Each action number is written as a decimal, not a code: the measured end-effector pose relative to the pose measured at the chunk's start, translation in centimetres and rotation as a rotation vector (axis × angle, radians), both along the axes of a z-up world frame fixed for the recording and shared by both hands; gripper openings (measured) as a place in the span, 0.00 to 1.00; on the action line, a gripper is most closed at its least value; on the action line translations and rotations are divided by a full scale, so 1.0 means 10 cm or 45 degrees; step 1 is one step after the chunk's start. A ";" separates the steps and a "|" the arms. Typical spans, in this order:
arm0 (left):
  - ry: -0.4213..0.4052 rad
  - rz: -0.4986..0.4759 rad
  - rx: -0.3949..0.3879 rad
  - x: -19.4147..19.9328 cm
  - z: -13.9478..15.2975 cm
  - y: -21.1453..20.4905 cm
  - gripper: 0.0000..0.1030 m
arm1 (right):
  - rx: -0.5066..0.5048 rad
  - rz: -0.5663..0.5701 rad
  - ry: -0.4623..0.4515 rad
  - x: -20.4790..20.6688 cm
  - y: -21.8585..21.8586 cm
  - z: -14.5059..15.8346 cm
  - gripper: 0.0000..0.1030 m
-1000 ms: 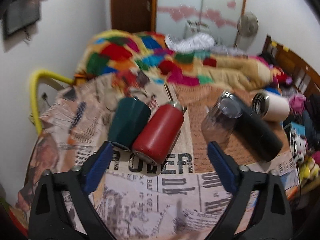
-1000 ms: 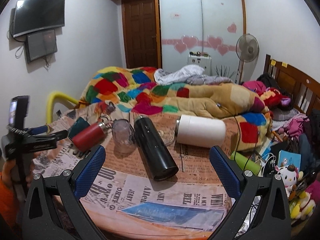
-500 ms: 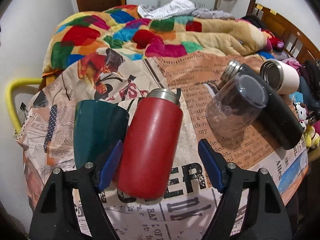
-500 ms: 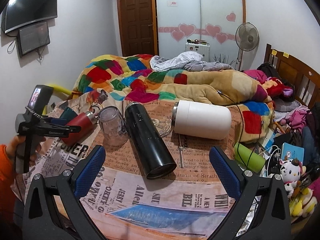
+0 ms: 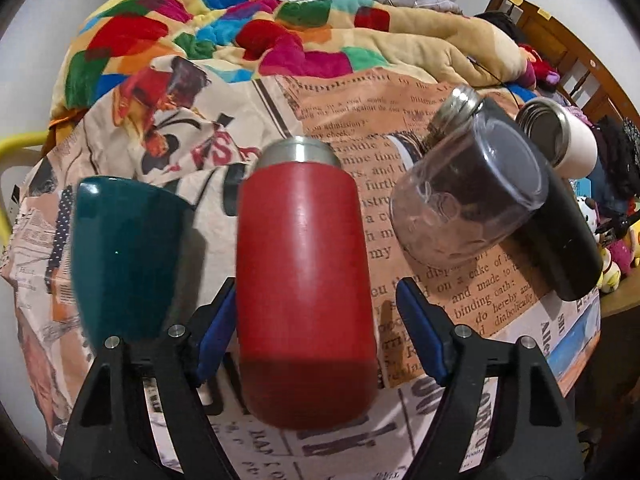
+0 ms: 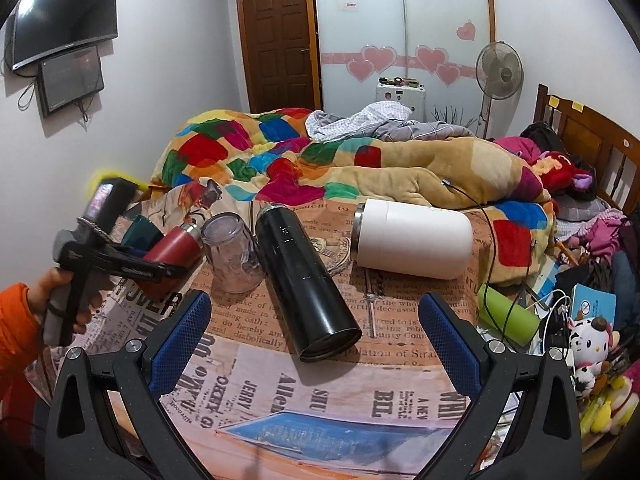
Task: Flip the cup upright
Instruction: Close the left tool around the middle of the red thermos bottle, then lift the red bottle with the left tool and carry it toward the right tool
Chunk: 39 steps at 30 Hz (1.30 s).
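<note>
A red flask (image 5: 304, 292) lies on its side on the newspaper-covered table (image 5: 460, 292), steel neck pointing away. My left gripper (image 5: 316, 332) is open with its blue pads on either side of the flask's lower body; the right pad stands apart from it. The flask also shows in the right wrist view (image 6: 172, 248), with the left gripper (image 6: 160, 272) around it. A dark green cup (image 5: 124, 256) lies beside the flask on the left. My right gripper (image 6: 316, 344) is open and empty above the table's near edge, in front of a black flask (image 6: 304, 280).
A clear glass mug (image 5: 468, 204) sits mouth-down right of the red flask. The black flask and a white flask (image 6: 412, 236) lie on their sides. A colourful quilt (image 6: 320, 160) lies on the bed behind. Toys and clutter (image 6: 592, 340) crowd the right.
My left gripper has moved forward and down, so the red flask now sits between its pads. My right gripper has edged slightly closer to the table.
</note>
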<state>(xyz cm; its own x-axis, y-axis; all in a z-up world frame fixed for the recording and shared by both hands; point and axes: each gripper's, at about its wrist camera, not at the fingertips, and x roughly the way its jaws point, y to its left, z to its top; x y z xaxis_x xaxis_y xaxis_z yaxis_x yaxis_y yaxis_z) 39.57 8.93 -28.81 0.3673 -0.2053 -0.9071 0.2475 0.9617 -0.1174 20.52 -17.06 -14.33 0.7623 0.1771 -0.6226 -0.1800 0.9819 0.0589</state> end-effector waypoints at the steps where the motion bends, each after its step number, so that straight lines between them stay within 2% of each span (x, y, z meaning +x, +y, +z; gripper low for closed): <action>1: -0.007 0.002 0.006 0.01 -0.01 -0.03 0.74 | -0.001 0.001 0.004 -0.01 0.00 -0.01 1.00; 4: -0.034 0.015 0.050 0.03 -0.05 -0.10 0.74 | -0.001 0.001 0.019 -0.01 -0.01 -0.04 1.00; 6: -0.050 0.034 0.122 0.05 -0.10 -0.13 0.71 | -0.006 -0.003 0.026 -0.01 -0.01 -0.05 1.00; 7: -0.062 0.043 0.124 0.05 -0.10 -0.13 0.70 | -0.008 -0.004 0.025 -0.02 -0.02 -0.05 1.00; 8: -0.075 0.057 0.128 0.05 -0.09 -0.12 0.62 | -0.008 -0.006 0.024 -0.02 -0.02 -0.05 1.00; 9: -0.084 0.074 0.139 0.05 -0.08 -0.10 0.60 | -0.009 -0.008 0.022 -0.03 -0.02 -0.04 1.00; 11: -0.064 0.092 0.112 0.03 -0.09 -0.07 0.60 | -0.012 -0.011 0.015 -0.04 -0.03 -0.03 1.00; 15: -0.083 0.111 0.155 -0.10 -0.05 -0.06 0.60 | -0.005 -0.012 0.002 -0.08 -0.04 0.02 1.00; 17: -0.094 0.114 0.146 -0.17 0.01 -0.05 0.60 | -0.004 -0.009 -0.006 -0.10 -0.05 0.05 1.00; 22: -0.167 0.091 0.144 -0.46 0.32 -0.09 0.60 | -0.003 0.000 -0.028 -0.18 -0.05 0.12 1.00; 33: -0.373 -0.010 0.124 -1.16 1.22 -0.37 0.60 | 0.001 0.028 -0.117 -0.48 -0.01 0.36 1.00; 39: -0.421 -0.067 0.088 -1.44 1.46 -0.58 0.60 | -0.004 0.036 -0.150 -0.65 -0.04 0.44 1.00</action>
<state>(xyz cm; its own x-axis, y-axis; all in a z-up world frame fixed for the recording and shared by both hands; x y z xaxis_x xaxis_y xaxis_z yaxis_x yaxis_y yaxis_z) 25.22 3.16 -14.26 0.6345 -0.1738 -0.7531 0.3106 0.9496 0.0425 14.04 -17.41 -9.93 0.8250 0.1975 -0.5294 -0.2131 0.9765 0.0322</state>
